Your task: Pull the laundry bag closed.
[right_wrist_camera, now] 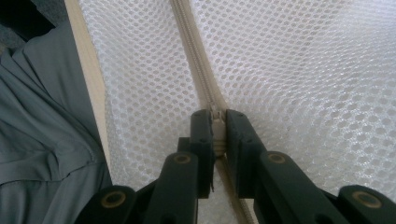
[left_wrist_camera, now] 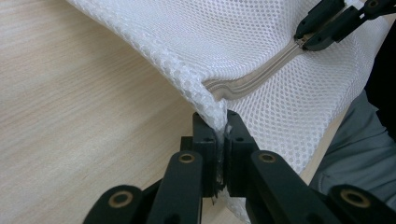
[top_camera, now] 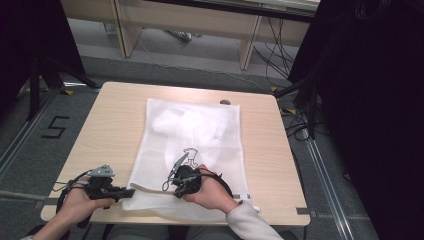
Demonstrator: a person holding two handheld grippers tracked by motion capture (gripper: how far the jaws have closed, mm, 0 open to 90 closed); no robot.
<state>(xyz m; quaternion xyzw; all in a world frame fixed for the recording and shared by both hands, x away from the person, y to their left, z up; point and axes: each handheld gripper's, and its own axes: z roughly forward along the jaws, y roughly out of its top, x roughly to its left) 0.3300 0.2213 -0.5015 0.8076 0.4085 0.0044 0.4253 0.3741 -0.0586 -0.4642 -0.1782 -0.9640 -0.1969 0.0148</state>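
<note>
Left gripper is clamped on the corner of the white mesh bag, at the zipper's end. Right gripper is pinched on the zipper pull. The bag lies flat mid-table, its zipper edge at lower centre of the high view. Judgement: both grips are set; whether the zipper run is starting or finished, I cannot tell.

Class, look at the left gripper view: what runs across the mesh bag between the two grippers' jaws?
In the left gripper view, the beige zipper runs along the mesh bag from the left gripper, clamped on the bag's corner, to the right gripper.
</note>
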